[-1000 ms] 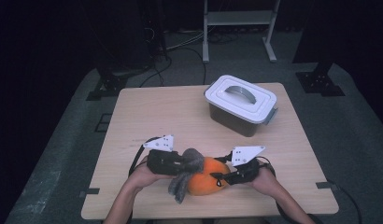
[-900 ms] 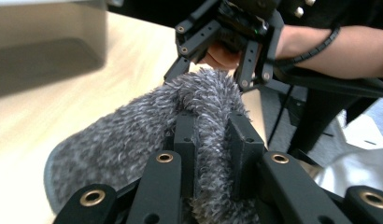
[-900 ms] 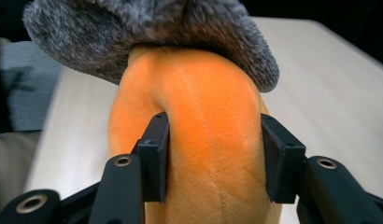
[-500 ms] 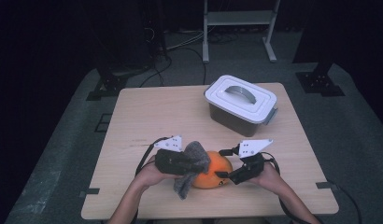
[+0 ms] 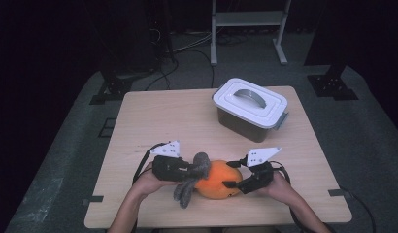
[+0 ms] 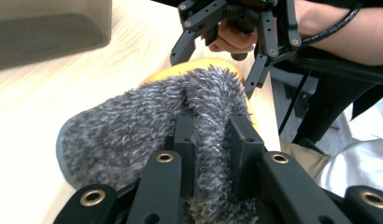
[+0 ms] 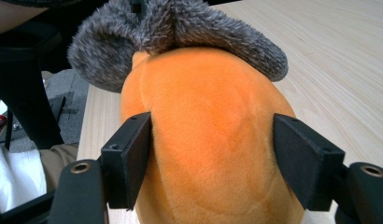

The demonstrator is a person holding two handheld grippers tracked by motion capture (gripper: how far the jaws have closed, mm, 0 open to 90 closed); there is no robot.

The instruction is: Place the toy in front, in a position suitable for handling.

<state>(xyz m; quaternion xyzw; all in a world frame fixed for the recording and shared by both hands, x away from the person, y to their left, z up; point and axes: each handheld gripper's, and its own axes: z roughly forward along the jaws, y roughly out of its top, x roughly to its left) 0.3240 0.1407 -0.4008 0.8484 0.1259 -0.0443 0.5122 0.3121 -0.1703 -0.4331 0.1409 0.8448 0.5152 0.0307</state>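
Near the table's (image 5: 153, 121) front edge: one orange plush toy (image 5: 217, 178) with a grey furry tuft (image 5: 193, 177), lying between both hands. Left gripper (image 6: 213, 135): clenched on the grey tuft. Right gripper (image 7: 210, 158): jaws have just been closing in, now straddling the orange body, pads at its sides or just shy; firm grasp not evident. Lidded container (image 5: 250, 109): stands well apart at the far right, lid on. Progress, judged: toy secured at one end; lifting or moving it remains.
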